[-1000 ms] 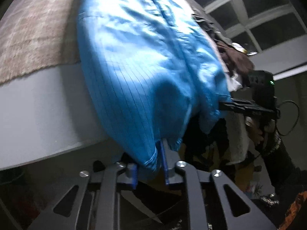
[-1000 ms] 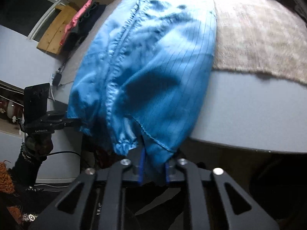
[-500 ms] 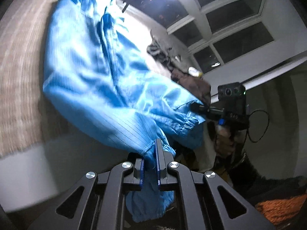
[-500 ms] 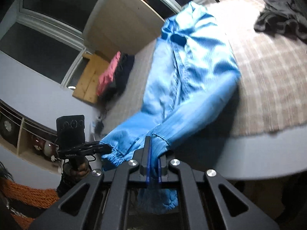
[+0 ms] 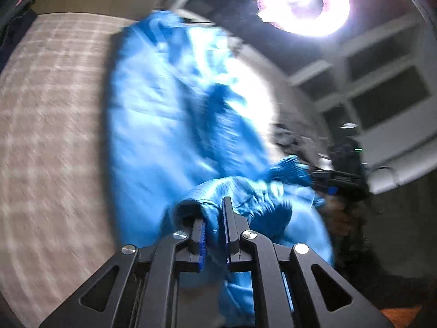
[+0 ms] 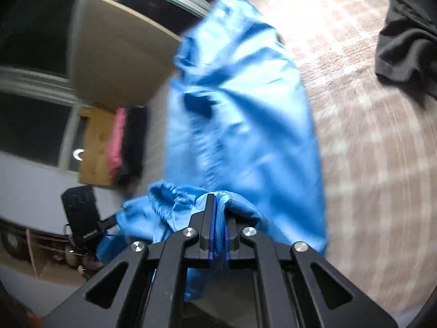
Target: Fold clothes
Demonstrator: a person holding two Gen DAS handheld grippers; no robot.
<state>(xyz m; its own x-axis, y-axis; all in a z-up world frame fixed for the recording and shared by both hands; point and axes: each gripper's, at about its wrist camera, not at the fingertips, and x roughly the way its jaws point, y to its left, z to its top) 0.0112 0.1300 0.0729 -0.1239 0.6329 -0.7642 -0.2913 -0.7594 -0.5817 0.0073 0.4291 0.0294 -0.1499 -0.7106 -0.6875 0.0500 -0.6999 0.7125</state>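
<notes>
Beige checked bedcover (image 5: 54, 125) carries the limp, slippery blue striped satin garment (image 5: 164, 125), left claw (image 5: 214, 229) opening yet gripping its six-o'clock hem, right claw (image 6: 218, 227) clamped likewise.

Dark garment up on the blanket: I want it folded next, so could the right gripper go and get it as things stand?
Probably not yet. The right gripper is shut on the blue garment. The blanket towards the dark garment looks bare.

No legible text on anything.
</notes>
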